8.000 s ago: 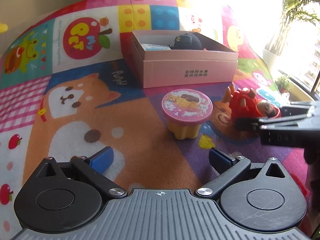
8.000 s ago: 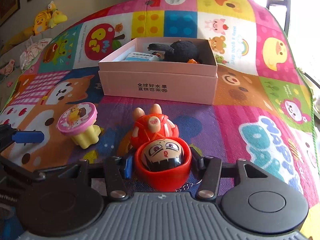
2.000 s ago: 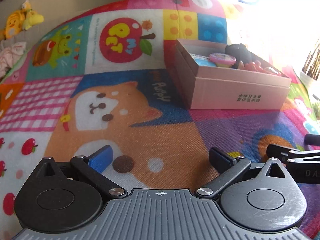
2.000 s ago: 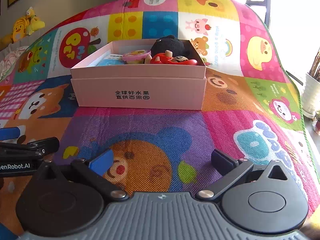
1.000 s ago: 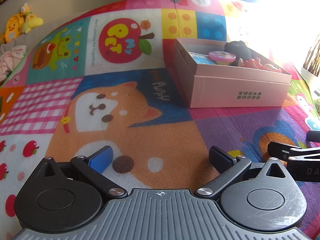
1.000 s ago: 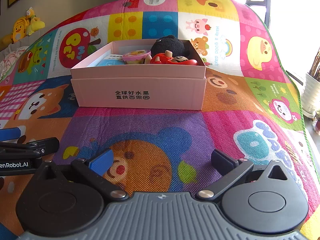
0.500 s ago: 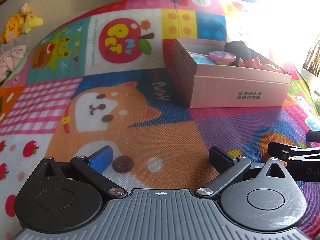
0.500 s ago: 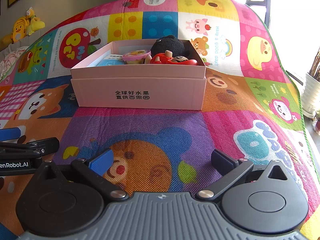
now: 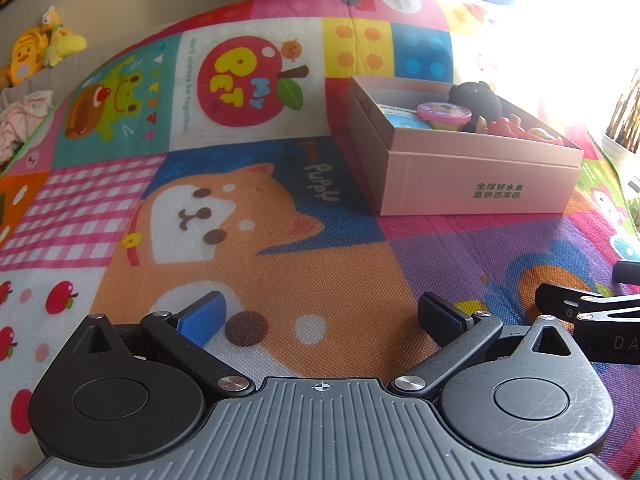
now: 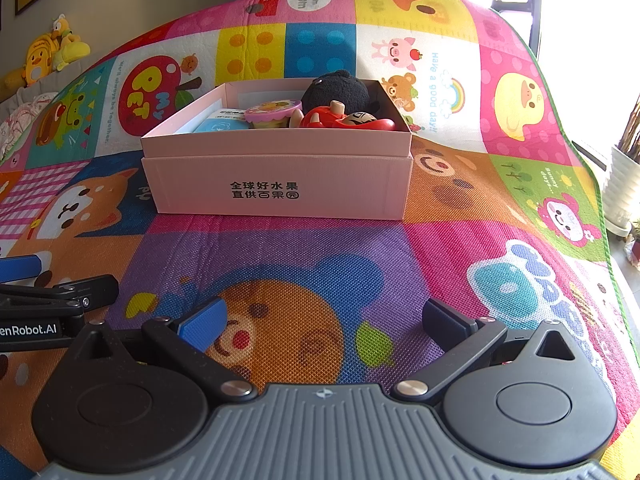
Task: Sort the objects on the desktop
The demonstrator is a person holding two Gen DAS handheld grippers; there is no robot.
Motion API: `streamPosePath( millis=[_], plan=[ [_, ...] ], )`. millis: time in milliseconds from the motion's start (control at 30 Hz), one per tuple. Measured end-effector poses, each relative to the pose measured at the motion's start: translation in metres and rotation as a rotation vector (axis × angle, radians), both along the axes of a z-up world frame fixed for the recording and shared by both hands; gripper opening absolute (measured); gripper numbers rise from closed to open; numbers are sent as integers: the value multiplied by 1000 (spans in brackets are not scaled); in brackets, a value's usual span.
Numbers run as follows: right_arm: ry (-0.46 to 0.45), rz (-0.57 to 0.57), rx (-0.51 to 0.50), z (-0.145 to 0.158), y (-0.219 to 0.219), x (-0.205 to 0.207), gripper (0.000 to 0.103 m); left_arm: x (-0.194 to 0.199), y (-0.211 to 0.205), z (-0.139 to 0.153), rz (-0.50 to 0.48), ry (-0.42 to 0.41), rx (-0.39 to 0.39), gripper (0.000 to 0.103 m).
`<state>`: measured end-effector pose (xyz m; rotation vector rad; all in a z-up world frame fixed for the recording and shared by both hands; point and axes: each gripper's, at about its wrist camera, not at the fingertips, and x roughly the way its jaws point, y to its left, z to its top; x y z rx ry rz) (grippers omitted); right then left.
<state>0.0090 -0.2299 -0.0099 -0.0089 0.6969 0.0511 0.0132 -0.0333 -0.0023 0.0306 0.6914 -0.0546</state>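
A pink cardboard box (image 10: 280, 176) stands on the colourful play mat (image 10: 304, 264); it also shows in the left wrist view (image 9: 472, 184). Inside lie a black plush toy (image 10: 340, 90), a red doll (image 10: 348, 120), a pink-lidded yellow cup (image 10: 272, 114) and a blue packet (image 10: 218, 125). My left gripper (image 9: 320, 316) is open and empty, low over the mat, left of the box. My right gripper (image 10: 324, 320) is open and empty, in front of the box. Each gripper shows at the edge of the other's view.
Yellow plush toys (image 10: 52, 54) and a pile of cloth (image 9: 22, 118) lie beyond the mat's far left edge. A white plant pot (image 10: 622, 196) stands off the mat at the right, by a bright window.
Since eight seconds ago the red doll and the pink-lidded cup have gone from the mat into the box. Over the last second nothing has visibly moved.
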Motion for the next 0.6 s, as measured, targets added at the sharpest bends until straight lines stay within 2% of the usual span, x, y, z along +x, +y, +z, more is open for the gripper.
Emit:
streamPosePath(
  millis=[600],
  plan=[
    [0,0,0,0,0,0,103,1,2,-1,0,0,0,103]
  ],
)
